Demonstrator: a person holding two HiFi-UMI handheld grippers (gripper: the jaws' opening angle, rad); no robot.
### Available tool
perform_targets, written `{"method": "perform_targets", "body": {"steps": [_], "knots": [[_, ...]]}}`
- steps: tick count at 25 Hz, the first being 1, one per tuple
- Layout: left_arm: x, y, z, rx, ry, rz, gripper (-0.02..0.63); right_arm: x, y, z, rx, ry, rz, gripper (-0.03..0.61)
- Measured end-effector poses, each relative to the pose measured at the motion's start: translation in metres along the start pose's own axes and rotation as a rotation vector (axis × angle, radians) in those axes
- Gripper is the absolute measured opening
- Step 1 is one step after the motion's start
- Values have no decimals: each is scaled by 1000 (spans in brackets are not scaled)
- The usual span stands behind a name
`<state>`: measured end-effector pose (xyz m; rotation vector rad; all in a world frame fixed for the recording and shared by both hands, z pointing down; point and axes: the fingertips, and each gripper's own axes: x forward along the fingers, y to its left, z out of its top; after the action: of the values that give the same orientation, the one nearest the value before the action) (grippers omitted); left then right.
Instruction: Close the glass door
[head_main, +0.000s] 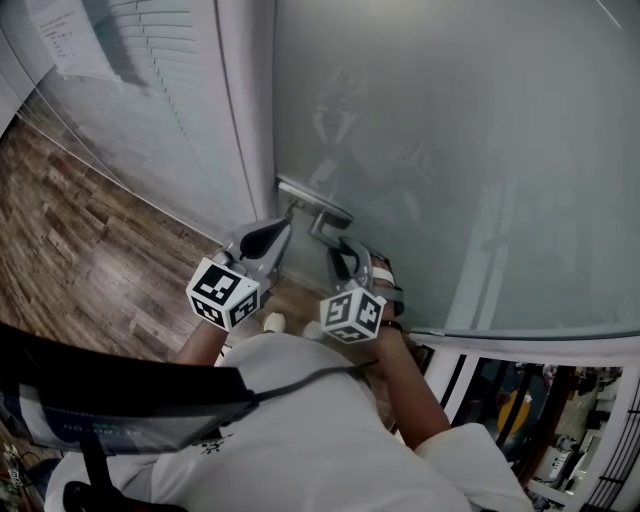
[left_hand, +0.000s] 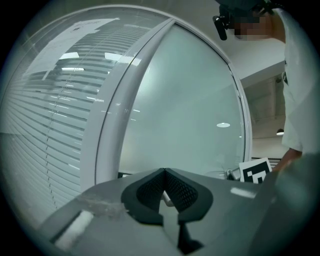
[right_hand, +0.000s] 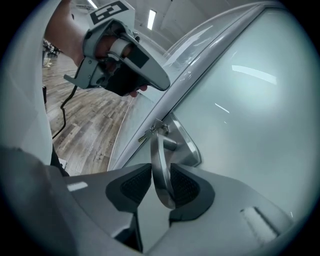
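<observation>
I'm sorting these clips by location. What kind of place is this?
Probably an office: a frosted glass door with a metal lever handle, slatted blinds beside it, and a wood-look floor.

Even, dim indoor light; ceiling lamps (right_hand: 151, 19) glare on the glass door (right_hand: 250, 100); gripper views bulge with dark corners.

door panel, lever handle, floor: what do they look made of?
door panel: frosted glass; pale and translucent, with faint reflections on it.
lever handle: brushed metal, probably stainless steel; satin grey sheen with soft highlights.
floor: wood-look planks with visible grain and seams; I can't tell whether it's real wood or laminate.
</observation>
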<state>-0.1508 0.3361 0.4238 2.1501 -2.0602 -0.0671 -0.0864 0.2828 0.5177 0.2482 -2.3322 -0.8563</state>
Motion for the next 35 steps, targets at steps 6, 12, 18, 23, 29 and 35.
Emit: {"method": "perform_targets", "body": {"steps": [6, 12, 18, 23, 29, 35], "knots": [[3, 0, 10, 5, -17, 0, 2, -17, -10, 6, 96, -54, -6, 143], [2, -1, 14, 8, -24, 3, 2, -64, -47, 25, 624, -322, 23, 22], [5, -7, 27, 2, -48, -10, 2, -99, -85, 35, 891, -498, 1, 9], [11, -9, 30, 11, -54, -24, 2, -101, -88, 37, 877, -505, -3, 8], [15, -9, 32, 11, -50, -25, 2, -100, -92, 36, 872, -486, -18, 8], [16, -8, 29, 16, -49, -19, 2, -92, -88, 33, 865, -462, -12, 8]]}}
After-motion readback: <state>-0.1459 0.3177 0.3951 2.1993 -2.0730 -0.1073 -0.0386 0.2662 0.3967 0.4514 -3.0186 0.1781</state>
